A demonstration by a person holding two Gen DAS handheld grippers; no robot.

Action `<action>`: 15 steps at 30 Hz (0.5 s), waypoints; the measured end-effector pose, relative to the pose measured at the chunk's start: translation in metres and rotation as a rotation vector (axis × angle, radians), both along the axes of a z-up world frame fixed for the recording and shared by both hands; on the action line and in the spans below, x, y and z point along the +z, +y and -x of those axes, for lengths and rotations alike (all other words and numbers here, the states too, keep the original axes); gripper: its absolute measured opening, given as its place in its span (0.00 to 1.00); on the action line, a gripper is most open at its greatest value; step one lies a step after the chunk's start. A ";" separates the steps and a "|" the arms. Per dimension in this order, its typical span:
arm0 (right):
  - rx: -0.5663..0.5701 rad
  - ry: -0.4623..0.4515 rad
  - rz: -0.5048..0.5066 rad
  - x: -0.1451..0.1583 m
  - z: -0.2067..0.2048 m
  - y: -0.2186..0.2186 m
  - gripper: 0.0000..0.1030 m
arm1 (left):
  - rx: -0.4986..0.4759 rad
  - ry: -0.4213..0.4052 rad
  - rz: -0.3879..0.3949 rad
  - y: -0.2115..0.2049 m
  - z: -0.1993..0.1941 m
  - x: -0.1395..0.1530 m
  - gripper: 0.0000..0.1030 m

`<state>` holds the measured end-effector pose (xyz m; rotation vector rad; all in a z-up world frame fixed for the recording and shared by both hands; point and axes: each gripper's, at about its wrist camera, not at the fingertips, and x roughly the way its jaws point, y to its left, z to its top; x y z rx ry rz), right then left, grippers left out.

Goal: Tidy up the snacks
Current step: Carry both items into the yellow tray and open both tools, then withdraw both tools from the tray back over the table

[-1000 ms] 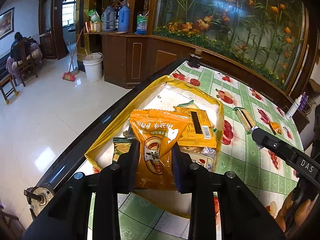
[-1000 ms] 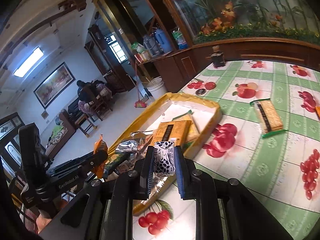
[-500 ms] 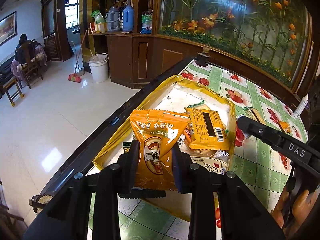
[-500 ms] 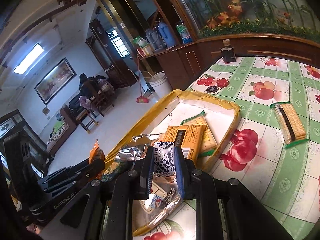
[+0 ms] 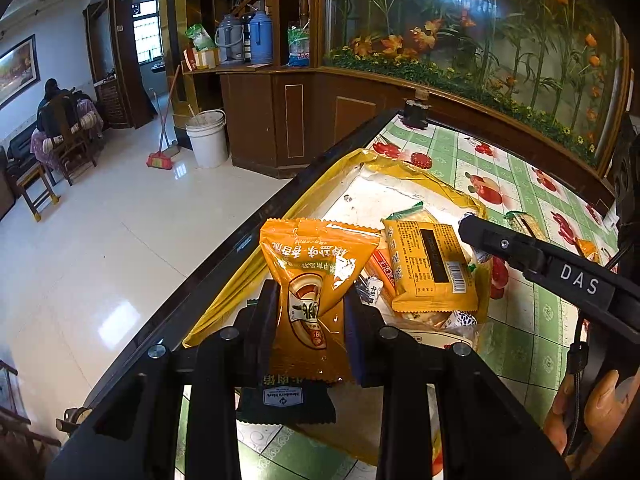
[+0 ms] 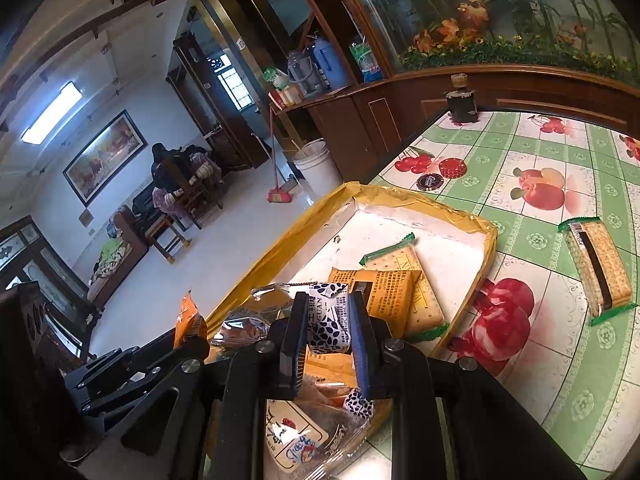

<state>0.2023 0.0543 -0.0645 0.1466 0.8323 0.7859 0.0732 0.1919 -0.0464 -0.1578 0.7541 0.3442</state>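
Note:
My left gripper [image 5: 310, 312] is shut on an orange snack bag [image 5: 316, 276] and holds it above the near end of a yellow-rimmed tray [image 5: 400, 164]. My right gripper [image 6: 329, 320] is shut on a small white packet with a dark leaf pattern [image 6: 330, 318], over the same tray [image 6: 420, 200]. The tray holds an orange cracker pack [image 6: 380, 292], a green-edged cracker pack [image 6: 424, 300] and several other snacks. The right gripper's arm [image 5: 552, 272] crosses the left wrist view.
A cracker pack with green ends [image 6: 598, 268] lies on the fruit-print tablecloth [image 6: 560, 360] right of the tray. A dark jar [image 6: 462, 100] stands at the table's far corner. The table's black edge [image 5: 224, 256] runs along the left, with floor beyond.
Both grippers have moved forward over the tray with their snacks still held. The right gripper now sits further in, above the packs in the tray.

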 end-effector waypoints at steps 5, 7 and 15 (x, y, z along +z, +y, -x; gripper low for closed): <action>0.005 -0.003 0.009 -0.002 -0.002 0.005 0.19 | -0.001 0.001 -0.013 -0.002 -0.001 0.000 0.28; 0.005 0.002 0.014 -0.004 -0.003 0.006 0.19 | -0.002 0.002 -0.014 -0.002 -0.001 0.001 0.28; 0.004 0.024 0.027 -0.011 -0.005 0.009 0.23 | 0.006 0.039 -0.010 -0.001 -0.007 -0.004 0.32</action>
